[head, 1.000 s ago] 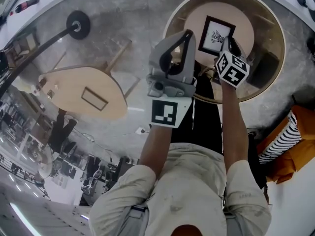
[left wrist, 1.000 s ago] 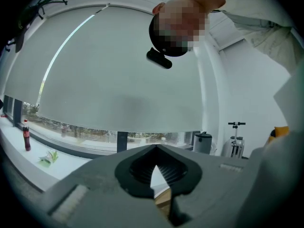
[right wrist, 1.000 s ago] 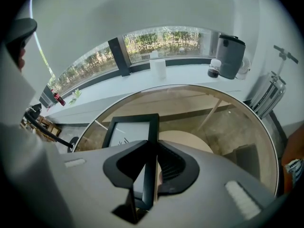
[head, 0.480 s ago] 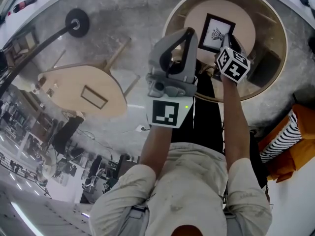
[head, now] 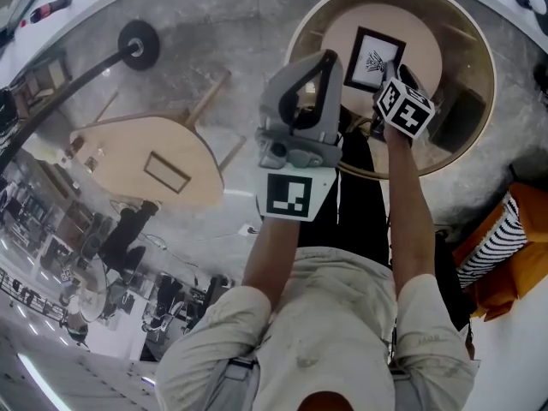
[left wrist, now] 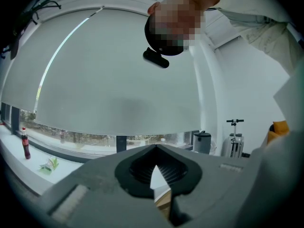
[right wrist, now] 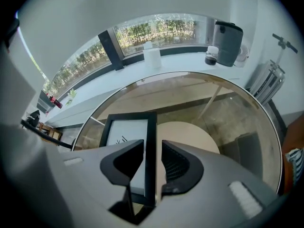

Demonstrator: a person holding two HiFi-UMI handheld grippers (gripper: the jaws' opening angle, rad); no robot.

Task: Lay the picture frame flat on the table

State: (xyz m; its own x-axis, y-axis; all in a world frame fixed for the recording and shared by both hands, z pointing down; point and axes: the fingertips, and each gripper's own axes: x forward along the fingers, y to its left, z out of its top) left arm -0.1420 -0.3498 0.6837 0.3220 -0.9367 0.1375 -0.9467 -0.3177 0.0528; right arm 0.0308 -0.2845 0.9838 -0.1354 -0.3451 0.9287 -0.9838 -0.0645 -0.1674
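Note:
The black picture frame [head: 375,60] with a white print lies face up on the round glass table [head: 476,118]. My right gripper [head: 395,72] points steeply down at the frame's near right edge. In the right gripper view this gripper [right wrist: 153,144] straddles the frame's black right border [right wrist: 151,127]. Its jaws have just been opening, and a gap shows beside the right pad [right wrist: 175,161], so the border is between them unpressed. My left gripper [head: 326,56] is held level above the table's near left side. Its tips [left wrist: 155,147] meet, with nothing between them.
A round wooden shelf [head: 425,34] shows under the glass. On the floor to the left are a wooden side table [head: 128,157] and a floor lamp base [head: 135,43]. An orange and striped cushion [head: 501,247] lies at the right. A dark appliance [right wrist: 227,42] stands on the window sill.
The right gripper's marker cube has crept slightly toward the frame. The frame stays in the same spot on the glass, and the left gripper has not moved.

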